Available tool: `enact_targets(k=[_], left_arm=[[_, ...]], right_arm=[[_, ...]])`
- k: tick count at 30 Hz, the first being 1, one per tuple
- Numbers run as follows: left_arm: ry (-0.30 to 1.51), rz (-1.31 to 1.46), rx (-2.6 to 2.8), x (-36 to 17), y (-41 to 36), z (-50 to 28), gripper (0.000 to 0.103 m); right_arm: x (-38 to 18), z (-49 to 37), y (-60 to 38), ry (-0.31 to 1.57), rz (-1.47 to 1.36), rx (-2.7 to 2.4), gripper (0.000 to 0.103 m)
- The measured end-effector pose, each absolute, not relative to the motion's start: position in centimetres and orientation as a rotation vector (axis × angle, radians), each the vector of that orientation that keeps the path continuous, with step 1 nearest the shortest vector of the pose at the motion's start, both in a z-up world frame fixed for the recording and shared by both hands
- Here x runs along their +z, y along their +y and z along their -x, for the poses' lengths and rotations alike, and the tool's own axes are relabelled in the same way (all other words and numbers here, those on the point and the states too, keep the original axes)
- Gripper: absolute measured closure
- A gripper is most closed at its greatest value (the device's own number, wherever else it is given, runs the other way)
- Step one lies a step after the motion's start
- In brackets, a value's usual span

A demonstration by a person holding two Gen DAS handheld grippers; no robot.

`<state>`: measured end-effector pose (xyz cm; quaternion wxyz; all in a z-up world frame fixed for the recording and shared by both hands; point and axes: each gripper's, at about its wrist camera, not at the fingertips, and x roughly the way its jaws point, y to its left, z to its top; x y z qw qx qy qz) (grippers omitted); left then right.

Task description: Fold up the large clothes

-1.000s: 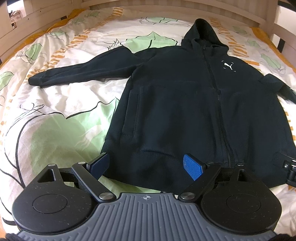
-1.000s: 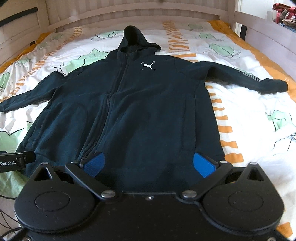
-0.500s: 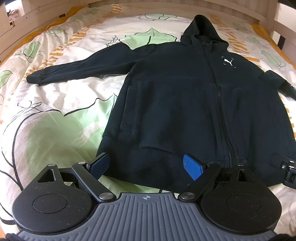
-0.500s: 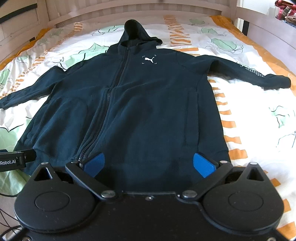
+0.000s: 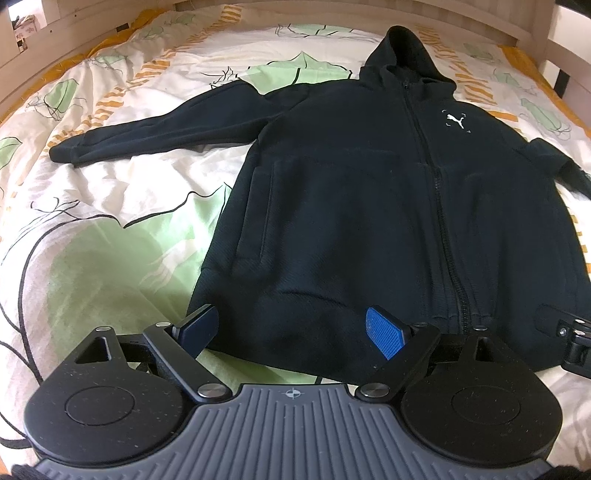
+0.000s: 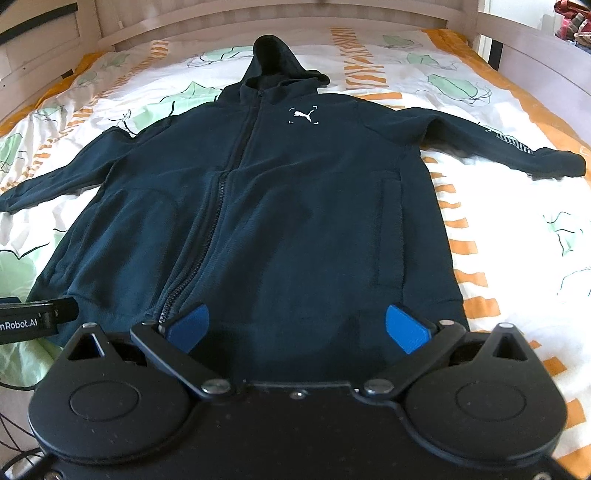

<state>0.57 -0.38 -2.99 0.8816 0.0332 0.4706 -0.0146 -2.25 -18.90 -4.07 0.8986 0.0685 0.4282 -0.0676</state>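
A black zip hoodie (image 5: 369, 206) lies flat and face up on the bed, hood at the far end, both sleeves spread out; it also shows in the right wrist view (image 6: 280, 206). My left gripper (image 5: 291, 330) is open and empty, over the hem at the hoodie's left bottom corner. My right gripper (image 6: 295, 326) is open and empty, over the hem right of the zip. The right sleeve cuff (image 6: 561, 164) lies far right. The left sleeve cuff (image 5: 68, 149) lies far left.
The bed has a white sheet (image 5: 110, 206) with green leaf and orange stripe prints. A wooden bed frame (image 6: 258, 22) runs round the far end and sides. The other gripper's tip shows at the edge of each view (image 5: 569, 336) (image 6: 33, 317).
Both grippers have drawn back and risen slightly, so the hoodie sits lower and fuller in both views. Both stay open; the hoodie has not moved.
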Motion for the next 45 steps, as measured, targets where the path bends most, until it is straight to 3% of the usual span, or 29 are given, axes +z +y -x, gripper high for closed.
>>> enact_targets(k=[28,45], left_arm=[[0.894,0.157,-0.109,-2.0,5.0,-6.7,0.015],[0.864,0.215,0.084,-1.5,16.2,-14.5,0.015]], right_arm=[[-3.4,-2.7,-20.1,0.847,-0.234,-0.07,0.0],[-4.0,-6.8,-18.9,0.855,-0.191,-0.017,0.0]])
